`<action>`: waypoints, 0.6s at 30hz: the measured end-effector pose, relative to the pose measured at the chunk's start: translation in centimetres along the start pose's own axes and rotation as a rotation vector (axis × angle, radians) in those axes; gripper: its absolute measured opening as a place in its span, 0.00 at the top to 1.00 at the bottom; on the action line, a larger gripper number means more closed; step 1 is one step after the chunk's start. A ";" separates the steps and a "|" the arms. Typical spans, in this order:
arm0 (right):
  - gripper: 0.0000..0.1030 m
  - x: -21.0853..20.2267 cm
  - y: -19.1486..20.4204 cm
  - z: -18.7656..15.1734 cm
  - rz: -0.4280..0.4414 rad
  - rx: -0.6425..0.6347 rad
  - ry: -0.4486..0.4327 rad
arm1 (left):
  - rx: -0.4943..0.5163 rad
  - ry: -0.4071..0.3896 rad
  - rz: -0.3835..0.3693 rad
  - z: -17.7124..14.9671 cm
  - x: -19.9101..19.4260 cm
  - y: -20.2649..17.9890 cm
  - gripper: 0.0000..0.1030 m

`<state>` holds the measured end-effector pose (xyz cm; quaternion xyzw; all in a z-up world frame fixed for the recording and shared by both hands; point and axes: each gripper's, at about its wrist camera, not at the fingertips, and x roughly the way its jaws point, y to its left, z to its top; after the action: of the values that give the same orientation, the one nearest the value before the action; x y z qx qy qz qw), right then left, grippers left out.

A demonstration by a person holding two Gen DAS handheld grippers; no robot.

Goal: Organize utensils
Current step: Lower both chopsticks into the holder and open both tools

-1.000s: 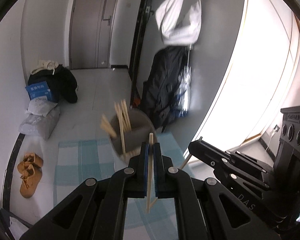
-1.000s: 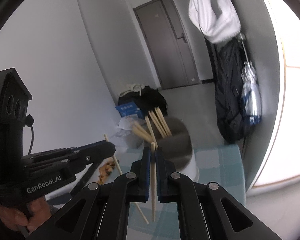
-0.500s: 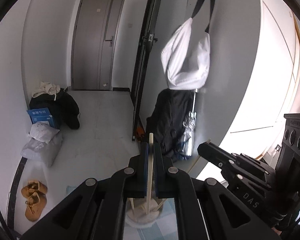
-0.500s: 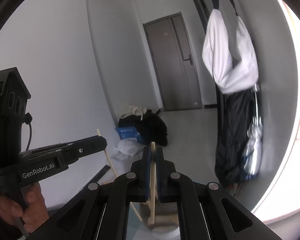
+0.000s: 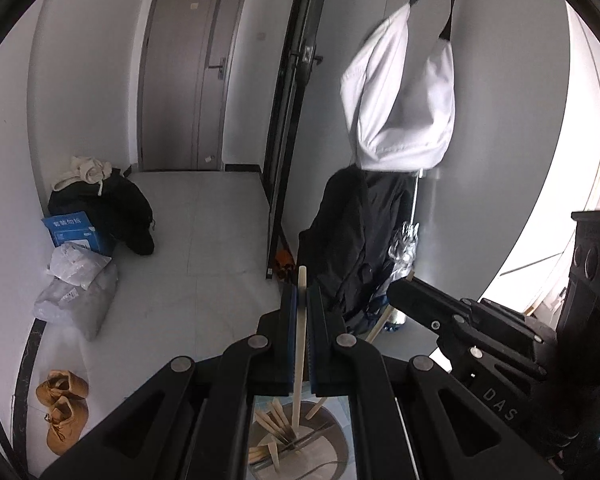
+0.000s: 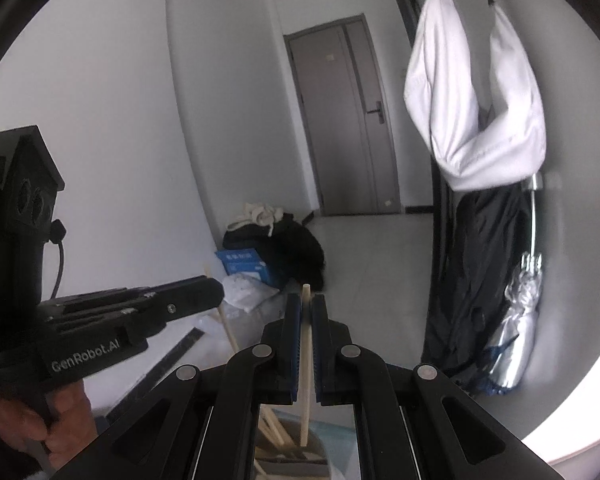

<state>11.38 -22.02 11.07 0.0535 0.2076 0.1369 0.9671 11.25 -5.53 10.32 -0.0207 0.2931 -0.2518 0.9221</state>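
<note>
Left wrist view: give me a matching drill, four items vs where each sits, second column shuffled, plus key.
Items:
1. white bag
2. tan shoes
3. chopstick
4. blue box

Places:
A. clamped between the left gripper fingers
B. floor, lower left
C. hanging high on the wall by black straps
D. floor, against the dark clothes pile

Pairs: 1-C, 2-B, 3-A, 4-D

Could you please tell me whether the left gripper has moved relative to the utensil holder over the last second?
Yes. The left gripper has come in over the utensil holder, which has dropped from ahead to directly beneath its fingers.
</note>
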 end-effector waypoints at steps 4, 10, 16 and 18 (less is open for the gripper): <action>0.96 1.1 -0.6 -0.9 0.011 0.001 0.023 | 0.023 -0.004 -0.011 -1.0 0.6 0.0 1.00; 0.96 1.9 -1.0 -2.3 0.029 0.009 0.062 | 0.031 0.027 -0.034 -1.8 0.8 0.2 1.00; 0.93 2.8 -0.8 -4.4 0.077 0.017 0.119 | 0.035 0.103 -0.066 -2.2 1.6 0.3 0.99; 0.93 3.2 -0.8 -5.2 0.087 0.023 0.145 | 0.017 0.128 -0.053 -2.4 1.6 0.6 0.98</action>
<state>12.21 -21.60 5.04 0.0636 0.2760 0.1800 0.9420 11.36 -5.52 7.36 -0.0043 0.3486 -0.2797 0.8946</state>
